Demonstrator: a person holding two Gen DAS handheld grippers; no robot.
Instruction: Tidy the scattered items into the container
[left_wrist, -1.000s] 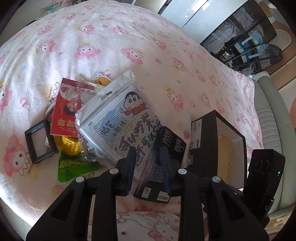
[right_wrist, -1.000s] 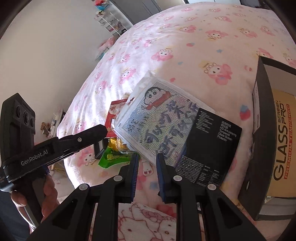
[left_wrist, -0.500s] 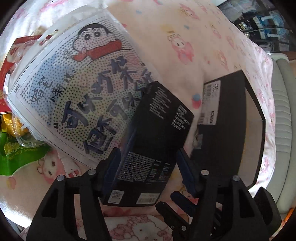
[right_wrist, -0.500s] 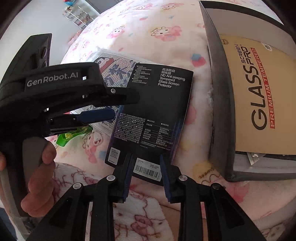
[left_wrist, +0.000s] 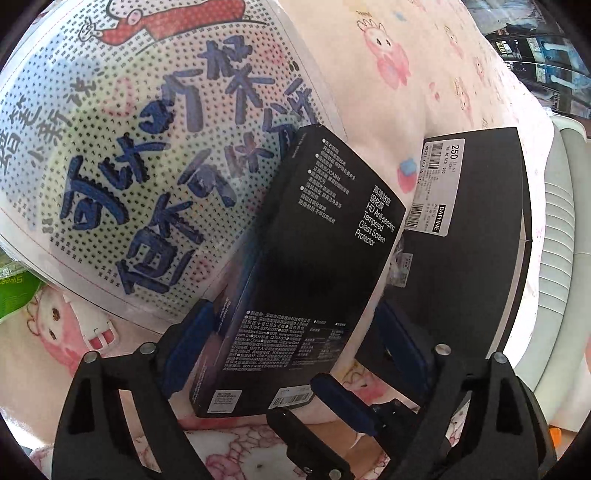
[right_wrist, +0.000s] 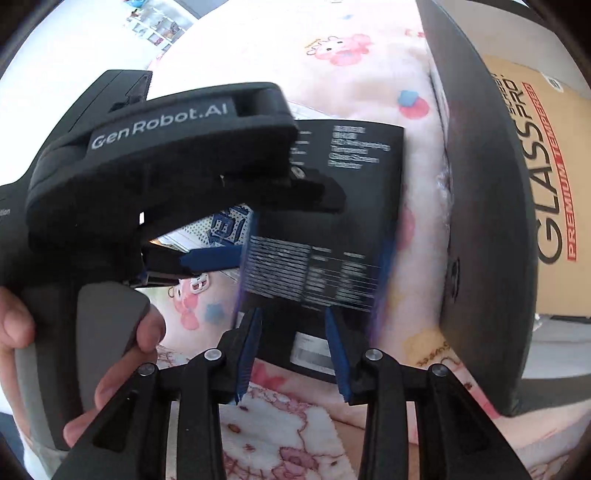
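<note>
Black box (left_wrist: 306, 269) on pink bedding (left_wrist: 399, 74), leaning on dotted packet (left_wrist: 140, 147), beside open container (left_wrist: 472, 240), left tongs (left_wrist: 295, 354) wide, straddling its sides, right tongs (right_wrist: 293, 350) part-open at its near end, contact unclear

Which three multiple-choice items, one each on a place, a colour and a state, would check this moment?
1. Where is the black protector box?
A) inside the container
B) beside the container, outside it
C) under the container
2. What colour are the pads of the right claw?
A) red
B) blue
C) green
3. What state is the container in?
A) lidded
B) upside down
C) open, holding a tan packet
Answers: 1 B, the protector box sits left of the container's dark outer wall. 2 B, both pads show blue. 3 C, the right wrist view looks straight onto the packet inside.
</note>
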